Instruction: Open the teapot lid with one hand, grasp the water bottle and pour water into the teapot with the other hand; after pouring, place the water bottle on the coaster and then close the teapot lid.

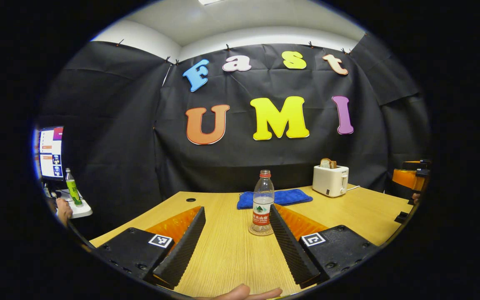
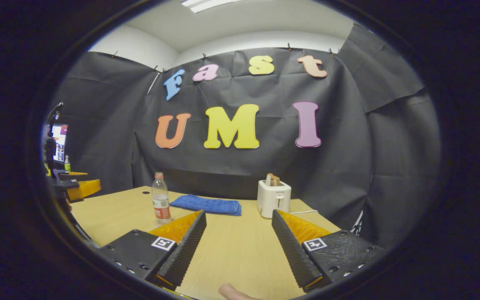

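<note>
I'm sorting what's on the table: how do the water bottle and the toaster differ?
The water bottle is clear, tall and slim; the toaster is white, opaque and boxy. The bottle stands on a coaster, the toaster directly on the table. The toaster holds bread. Both stand upright.

A: What stands on the table (image 2: 231,250)?
B: The water bottle (image 1: 263,200) on its coaster (image 1: 261,231), the blue cloth (image 2: 206,205) behind it, the toaster (image 2: 273,198) to the right.
A: Any way through?
B: Bare wood lies before both claws, and between bottle and toaster
</note>
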Demonstrator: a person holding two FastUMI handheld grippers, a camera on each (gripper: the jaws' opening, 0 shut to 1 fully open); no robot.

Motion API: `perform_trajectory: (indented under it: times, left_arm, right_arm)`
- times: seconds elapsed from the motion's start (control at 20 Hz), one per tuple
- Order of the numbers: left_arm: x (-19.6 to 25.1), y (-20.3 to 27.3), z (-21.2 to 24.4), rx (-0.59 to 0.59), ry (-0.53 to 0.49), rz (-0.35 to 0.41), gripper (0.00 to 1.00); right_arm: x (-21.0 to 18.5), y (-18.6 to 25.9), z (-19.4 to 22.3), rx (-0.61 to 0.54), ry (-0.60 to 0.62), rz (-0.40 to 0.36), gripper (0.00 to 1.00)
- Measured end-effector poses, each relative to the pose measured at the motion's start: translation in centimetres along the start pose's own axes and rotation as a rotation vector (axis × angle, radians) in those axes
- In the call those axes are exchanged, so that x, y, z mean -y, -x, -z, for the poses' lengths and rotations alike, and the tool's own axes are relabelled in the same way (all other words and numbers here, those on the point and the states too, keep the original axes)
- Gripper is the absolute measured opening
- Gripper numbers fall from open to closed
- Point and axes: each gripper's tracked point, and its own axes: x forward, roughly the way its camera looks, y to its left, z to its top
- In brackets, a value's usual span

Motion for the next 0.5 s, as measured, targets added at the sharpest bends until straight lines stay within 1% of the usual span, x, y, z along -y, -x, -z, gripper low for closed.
perform_trajectory:
  times: [0.05, 0.15, 0.35, 0.45, 0.5]
  left_arm:
    - [0.1, 0.2, -0.2, 0.001, -0.002, -0.010, 0.96]
    - [0.3, 0.4, 0.2, -0.017, 0.011, -0.031, 0.96]
    - [1.1, 0.4, 0.8, -0.035, 0.009, -0.011, 0.96]
    - [1.1, 0.5, 0.6, -0.027, -0.001, -0.014, 0.96]
    - [1.2, 0.6, 0.5, -0.022, -0.005, -0.010, 0.96]
  right_arm:
    - [0.2, 0.1, 0.3, -0.007, -0.009, 0.004, 0.97]
    - [0.2, 0.2, 1.0, -0.033, -0.012, 0.008, 0.97]
    - [0.3, 0.1, 1.2, -0.033, 0.005, 0.019, 0.95]
    - [0.3, -0.1, 1.6, -0.045, 0.003, 0.028, 0.95]
    - [0.2, 0.0, 1.7, -0.051, 0.002, 0.027, 0.94]
